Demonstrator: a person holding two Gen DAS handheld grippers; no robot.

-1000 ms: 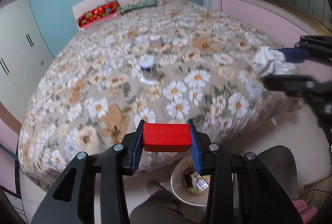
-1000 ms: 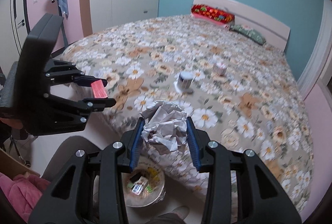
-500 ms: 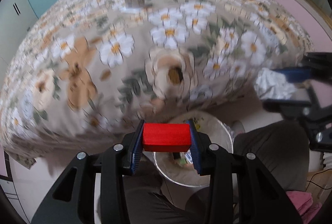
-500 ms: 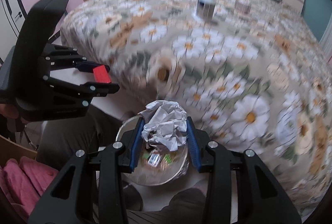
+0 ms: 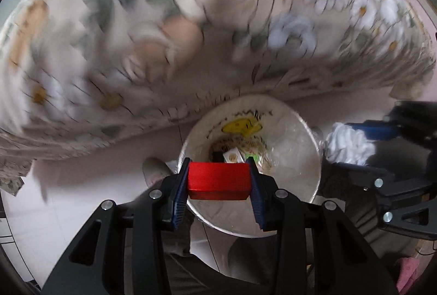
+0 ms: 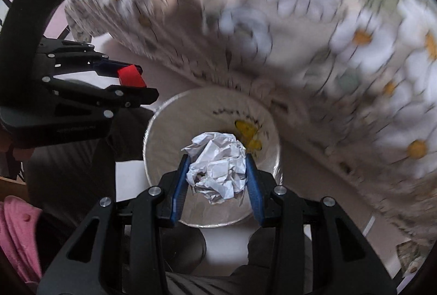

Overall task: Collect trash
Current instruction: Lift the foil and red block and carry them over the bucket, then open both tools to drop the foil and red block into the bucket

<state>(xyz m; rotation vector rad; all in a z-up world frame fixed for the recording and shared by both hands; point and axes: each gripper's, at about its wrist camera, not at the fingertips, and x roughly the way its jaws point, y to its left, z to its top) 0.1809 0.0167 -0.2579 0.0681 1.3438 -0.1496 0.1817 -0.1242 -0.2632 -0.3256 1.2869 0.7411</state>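
My left gripper (image 5: 218,180) is shut on a red block (image 5: 218,181) and holds it over the near rim of a round white trash bin (image 5: 308,142) on the floor. My right gripper (image 6: 217,172) is shut on a crumpled white paper ball (image 6: 218,166) and holds it above the same bin (image 6: 164,131). The bin is lined with plastic and holds several wrappers. In the left wrist view the right gripper (image 5: 363,144) with its paper (image 5: 349,144) is just right of the bin. In the right wrist view the left gripper (image 6: 128,82) with the red block (image 6: 130,76) is at the bin's upper left.
The bed with a flowered cover (image 5: 164,35) hangs over the floor just behind the bin, blurred by motion. My legs and a shoe (image 5: 154,169) are beside the bin. A pink cloth (image 6: 13,229) lies at the lower left in the right wrist view.
Both grippers have tilted down and moved from over the bed's edge to above the trash bin, each still holding its item. The bin now fills the centre of both views.
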